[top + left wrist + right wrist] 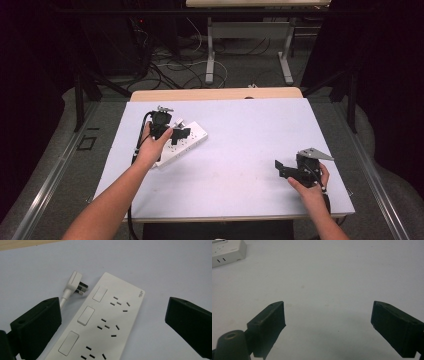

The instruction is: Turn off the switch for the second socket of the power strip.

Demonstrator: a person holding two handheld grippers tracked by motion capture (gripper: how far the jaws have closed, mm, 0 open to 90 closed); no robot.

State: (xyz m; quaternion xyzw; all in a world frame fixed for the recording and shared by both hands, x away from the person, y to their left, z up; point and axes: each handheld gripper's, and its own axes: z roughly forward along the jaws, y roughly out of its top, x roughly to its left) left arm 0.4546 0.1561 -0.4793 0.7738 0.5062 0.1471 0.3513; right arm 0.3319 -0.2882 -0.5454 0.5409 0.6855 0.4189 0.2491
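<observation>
A white power strip (187, 143) lies at an angle on the left part of the pale table top (250, 130). In the left gripper view the power strip (107, 322) shows three switches and rows of sockets, and a white plug (74, 284) on its cable lies beside it on the table. My left gripper (178, 134) hovers over the strip, open, and between the spread jaws of the left gripper (112, 310) there is nothing held. My right gripper (281, 168) rests low at the right front, open. The right gripper (328, 315) faces bare table, with a corner of the strip (227, 251) far off.
The table's wooden far edge (215, 94) borders the pale top. Behind it the floor carries loose cables (170, 67) and the legs of another table (210, 55). Bare table stretches between the two grippers.
</observation>
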